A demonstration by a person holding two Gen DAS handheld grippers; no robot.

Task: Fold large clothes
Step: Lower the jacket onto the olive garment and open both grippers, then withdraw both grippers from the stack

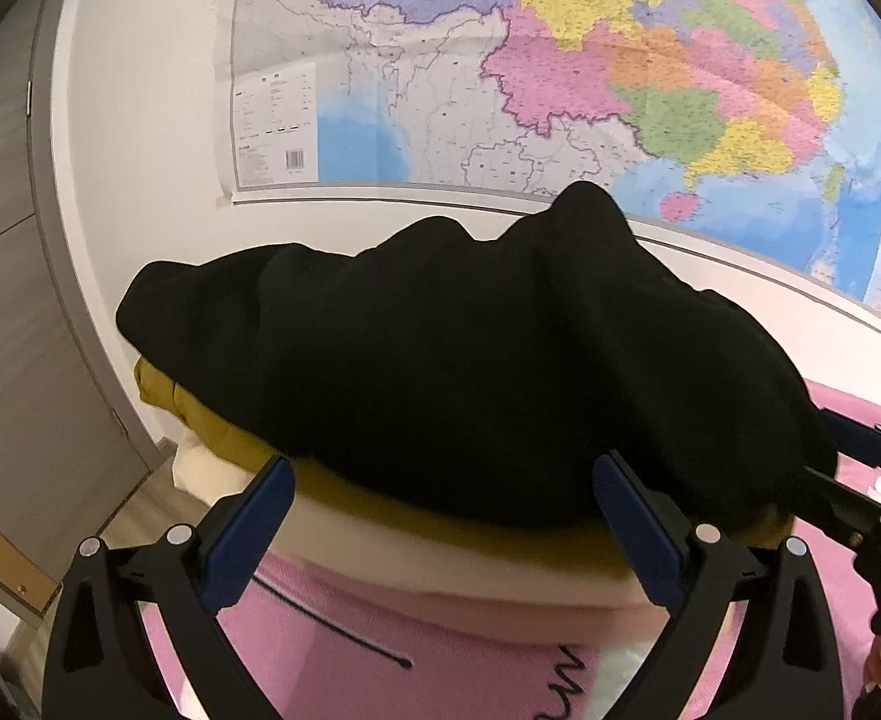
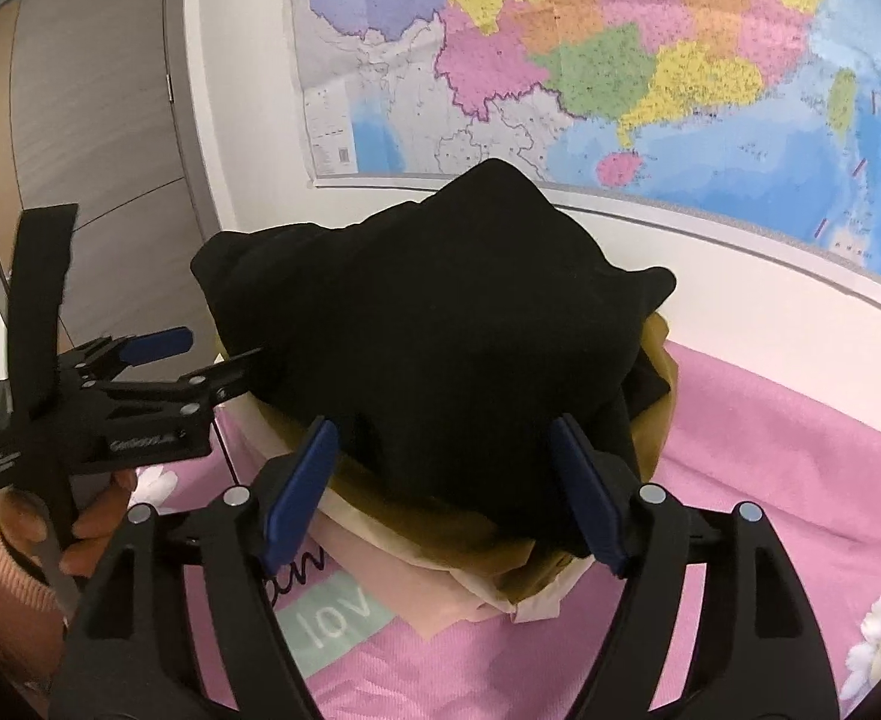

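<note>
I have the black garment (image 1: 470, 372) bunched on top of a stack of mustard (image 2: 434, 534) and cream (image 1: 440, 582) clothes on the pink bedsheet (image 2: 788, 480), below the wall map (image 1: 560, 60). My left gripper (image 1: 443, 516) has its jaws spread wide at the near edge of the stack. My right gripper (image 2: 440, 492) likewise has its jaws spread, holding nothing.

black garment (image 1: 470, 360), bunched, topping stack of folded clothes (image 2: 440, 534)

Three folded garments are sitting stacked: one black garment (image 2: 440, 348), one mustard garment (image 2: 488, 546), one cream garment (image 2: 374, 516). One wall map (image 2: 650, 60) is hanging.
</note>
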